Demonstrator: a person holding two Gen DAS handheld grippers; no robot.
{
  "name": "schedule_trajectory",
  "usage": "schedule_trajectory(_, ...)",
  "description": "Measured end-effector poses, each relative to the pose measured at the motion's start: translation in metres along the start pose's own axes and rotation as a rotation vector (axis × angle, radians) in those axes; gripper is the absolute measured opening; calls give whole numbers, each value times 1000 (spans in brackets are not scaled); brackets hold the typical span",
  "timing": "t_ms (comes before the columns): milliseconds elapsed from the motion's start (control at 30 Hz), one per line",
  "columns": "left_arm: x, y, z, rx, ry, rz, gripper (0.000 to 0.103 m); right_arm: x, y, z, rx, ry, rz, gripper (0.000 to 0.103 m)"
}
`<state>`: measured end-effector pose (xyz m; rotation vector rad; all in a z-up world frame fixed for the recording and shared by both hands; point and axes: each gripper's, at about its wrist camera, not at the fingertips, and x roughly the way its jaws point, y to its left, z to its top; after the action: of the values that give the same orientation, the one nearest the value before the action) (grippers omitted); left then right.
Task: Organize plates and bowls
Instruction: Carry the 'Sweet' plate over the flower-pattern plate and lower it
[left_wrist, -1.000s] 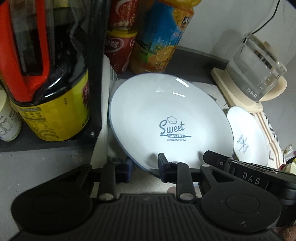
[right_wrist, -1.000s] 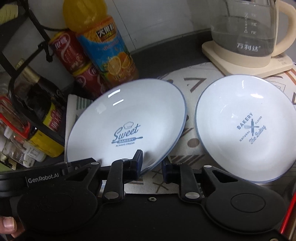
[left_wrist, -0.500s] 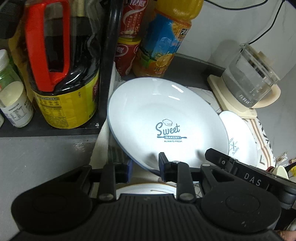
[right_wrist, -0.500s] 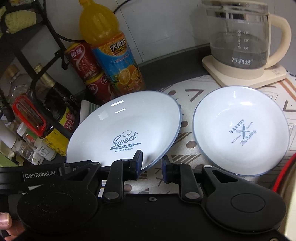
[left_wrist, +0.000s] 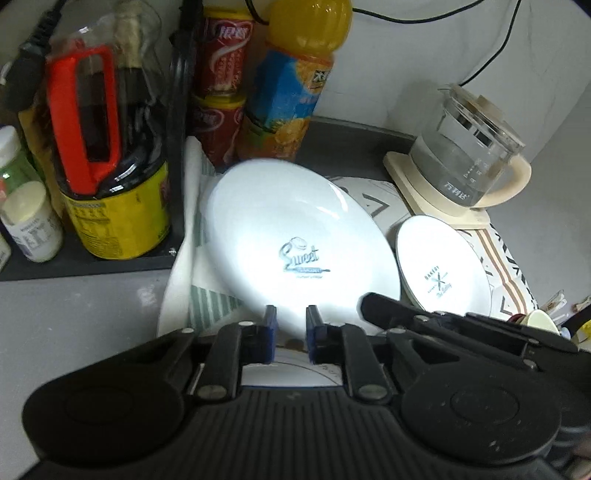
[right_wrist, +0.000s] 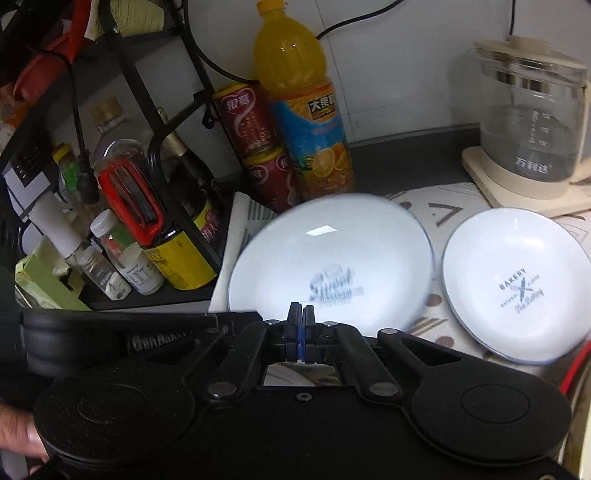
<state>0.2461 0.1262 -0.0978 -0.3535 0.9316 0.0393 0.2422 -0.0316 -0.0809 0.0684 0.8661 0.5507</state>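
Observation:
A white "Sweet Bakery" plate (left_wrist: 295, 243) is tilted and blurred in front of both grippers; it also shows in the right wrist view (right_wrist: 328, 266). My left gripper (left_wrist: 290, 338) is open, its fingers a small gap apart at the plate's near rim. My right gripper (right_wrist: 300, 336) is shut, its pads pressed together at the plate's near edge; whether they pinch the rim I cannot tell. A smaller white "Bakery" plate (right_wrist: 517, 280) lies flat on the patterned mat to the right, and shows in the left wrist view (left_wrist: 443, 273). Another plate's rim (left_wrist: 295, 365) shows under my left fingers.
A black rack (right_wrist: 155, 110) with sauce bottles stands at the left. Red cans (right_wrist: 251, 125) and an orange juice bottle (right_wrist: 303, 110) stand behind the plates. A glass kettle (right_wrist: 532, 129) on a cream base is at the back right. A striped cloth (left_wrist: 207, 302) lies under the big plate.
Both grippers have pulled back and up from the shelf. The right gripper has shut. The left gripper's fingers have narrowed. The big plate now looks blurred.

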Motion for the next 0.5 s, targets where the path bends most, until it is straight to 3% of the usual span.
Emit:
schedule_trajectory(267, 8, 24, -2, -75, 20, 33, 12, 2, -23, -9, 101, 27, -61, 0)
schedule_trajectory(500, 6, 43, 4, -134, 17, 44, 20, 11, -36, -9, 184, 53, -100, 17)
